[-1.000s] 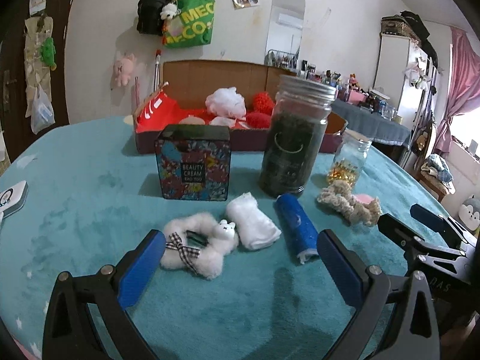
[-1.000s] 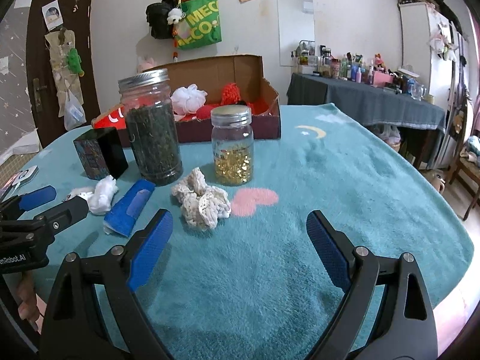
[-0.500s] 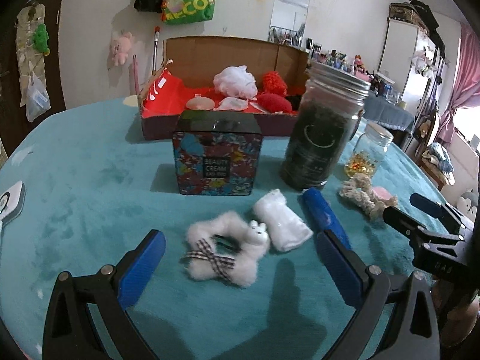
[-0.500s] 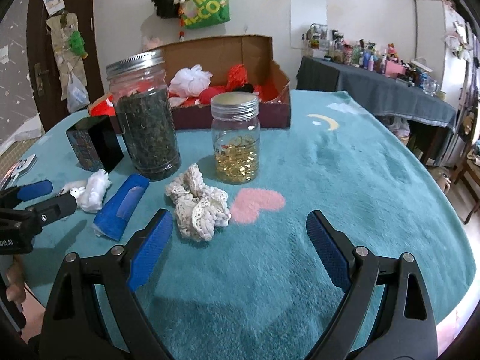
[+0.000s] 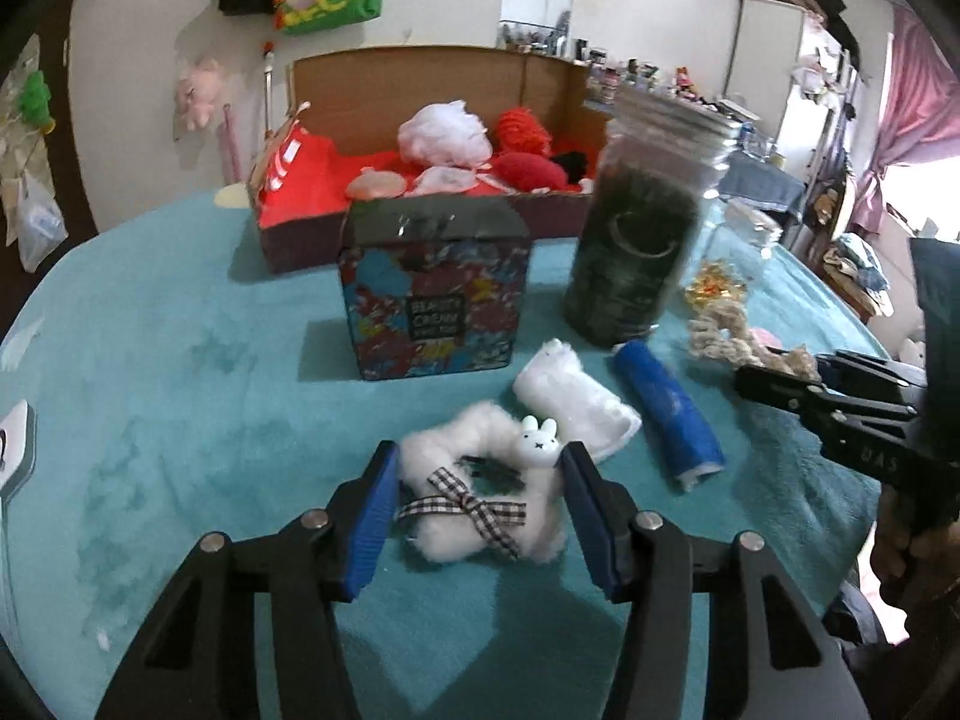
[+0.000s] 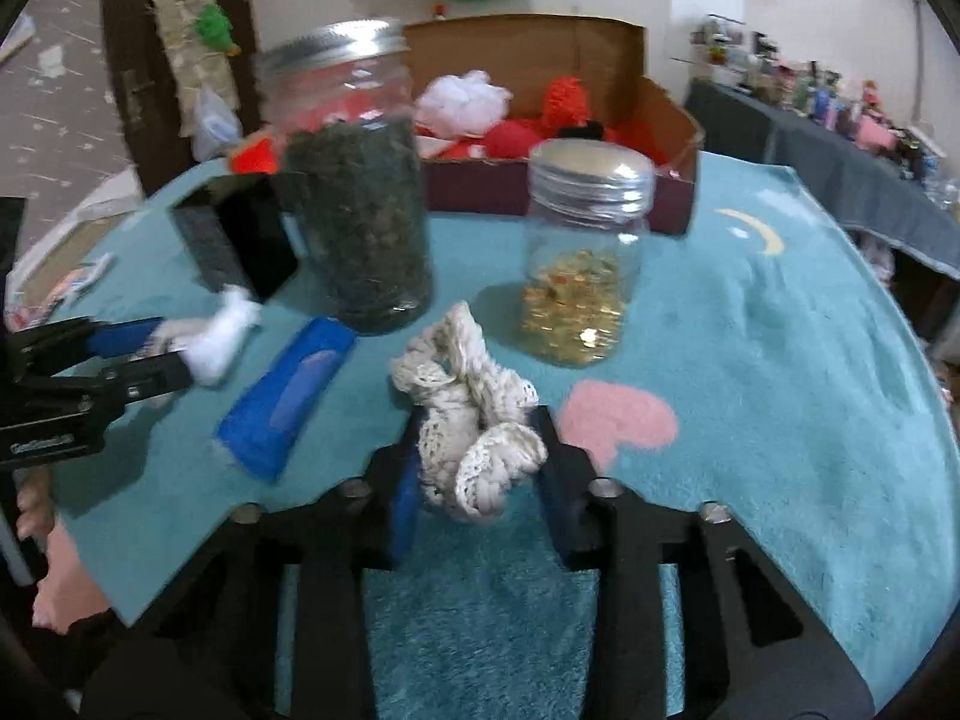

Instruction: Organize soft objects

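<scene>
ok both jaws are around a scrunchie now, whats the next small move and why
Probably lift both straight up a little. The right gripper has just closed and pinches the cream lace scrunchie; the left gripper, also just closing, has the white fluffy scrunchie between its pads. Both still lie on the teal cloth, and the cardboard box of soft things sits beyond the jars.

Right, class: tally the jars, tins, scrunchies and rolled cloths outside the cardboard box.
Jars: 2 (dark-filled jar, gold-filled jar)
Tins: 1 (patterned tin)
Scrunchies: 2 (fluffy white scrunchie, cream lace scrunchie)
Rolled cloths: 2 (white rolled cloth, blue rolled cloth)
Total: 7
</scene>
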{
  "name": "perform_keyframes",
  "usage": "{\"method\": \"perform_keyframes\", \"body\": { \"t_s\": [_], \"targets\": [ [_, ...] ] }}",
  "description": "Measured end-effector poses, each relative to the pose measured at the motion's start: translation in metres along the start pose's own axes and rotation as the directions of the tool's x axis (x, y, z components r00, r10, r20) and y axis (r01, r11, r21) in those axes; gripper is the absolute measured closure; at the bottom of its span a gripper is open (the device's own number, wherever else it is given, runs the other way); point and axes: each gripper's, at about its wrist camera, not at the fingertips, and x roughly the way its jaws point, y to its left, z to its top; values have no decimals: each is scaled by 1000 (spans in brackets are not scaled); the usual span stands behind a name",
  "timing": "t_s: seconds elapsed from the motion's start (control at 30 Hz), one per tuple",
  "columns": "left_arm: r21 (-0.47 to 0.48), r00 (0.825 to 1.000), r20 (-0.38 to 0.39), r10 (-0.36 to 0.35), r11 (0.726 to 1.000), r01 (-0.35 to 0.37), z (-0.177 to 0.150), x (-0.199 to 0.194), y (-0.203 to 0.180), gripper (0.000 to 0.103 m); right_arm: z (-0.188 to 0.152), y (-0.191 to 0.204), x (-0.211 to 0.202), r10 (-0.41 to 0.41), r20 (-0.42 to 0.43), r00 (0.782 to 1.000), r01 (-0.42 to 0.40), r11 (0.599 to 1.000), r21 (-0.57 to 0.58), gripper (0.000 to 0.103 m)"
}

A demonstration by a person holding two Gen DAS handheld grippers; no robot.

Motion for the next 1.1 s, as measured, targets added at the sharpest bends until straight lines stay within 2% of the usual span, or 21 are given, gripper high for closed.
{"method": "perform_keyframes", "body": {
  "t_s": [0.13,0.27,0.43,0.57,0.8,1.1],
  "targets": [
    [36,999,31,-13,999,12,10,-15,-9,47,3,0,-10,27,20,999,-27,1000,12,74],
    [57,996,55,-68,996,65,23,-20,-17,47,8,3,-15,39,31,999,-39,999,4,74],
    [70,989,37,-141,988,139,34,-5,-30,47,13,8,-21,70,45,996,-70,998,-3,74],
    [87,985,17,-170,982,168,35,3,-42,47,15,10,-24,90,54,994,-90,996,-6,74],
    [78,983,8,-184,980,183,36,9,-43,47,14,9,-24,96,48,994,-96,995,1,74],
    [33,982,16,-188,982,187,36,2,-23,47,14,2,-25,92,45,995,-93,996,9,74]
  ]
}}
